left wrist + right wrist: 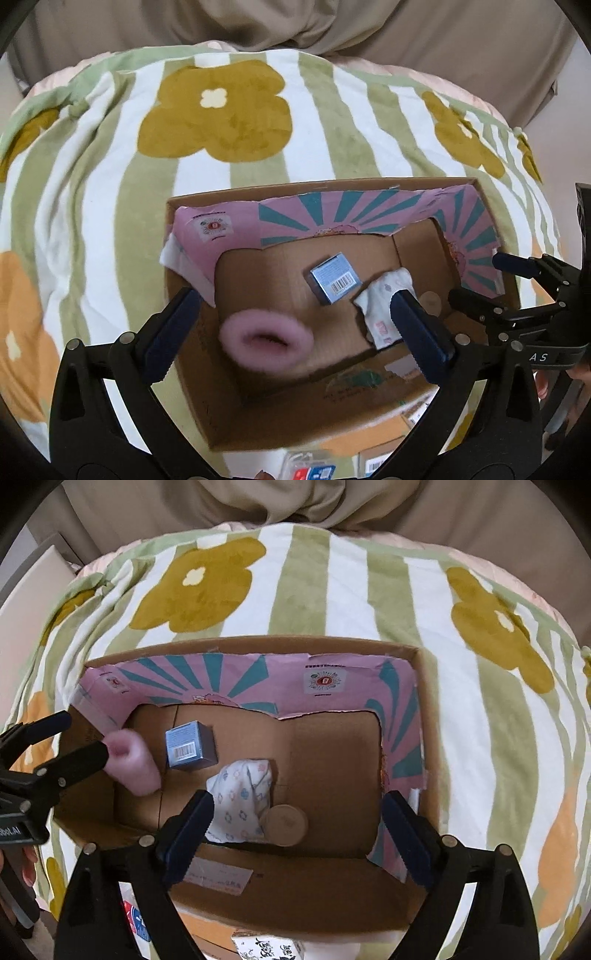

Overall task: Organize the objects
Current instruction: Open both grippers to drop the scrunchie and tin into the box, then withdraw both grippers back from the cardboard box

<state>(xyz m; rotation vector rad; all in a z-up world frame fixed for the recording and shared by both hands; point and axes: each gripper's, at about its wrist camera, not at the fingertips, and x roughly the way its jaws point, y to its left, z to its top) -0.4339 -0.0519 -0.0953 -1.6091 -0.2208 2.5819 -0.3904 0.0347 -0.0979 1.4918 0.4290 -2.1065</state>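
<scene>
An open cardboard box [192, 369] [428, 738] with a pink and teal lining stands on a flowered blanket. Inside it are a fuzzy pink roll [266, 341] [131, 764], a small blue carton [334, 282] [188, 746] with a barcode, a white patterned cloth [384, 295] [240, 797] and a round tan disc [284, 825]. My left gripper [290, 299] [79, 736] hangs open above the pink roll, which looks blurred just under its jaws. My right gripper [300, 799] [484, 280] is open over the cloth and disc, gripping nothing.
The striped green and white blanket [221, 110] [332, 590] covers the surface around the box, with beige upholstery [406, 33] behind. Printed packets [310, 470] and a black-printed carton [269, 949] lie at the near edge. A person's fingers [29, 867] show at the left.
</scene>
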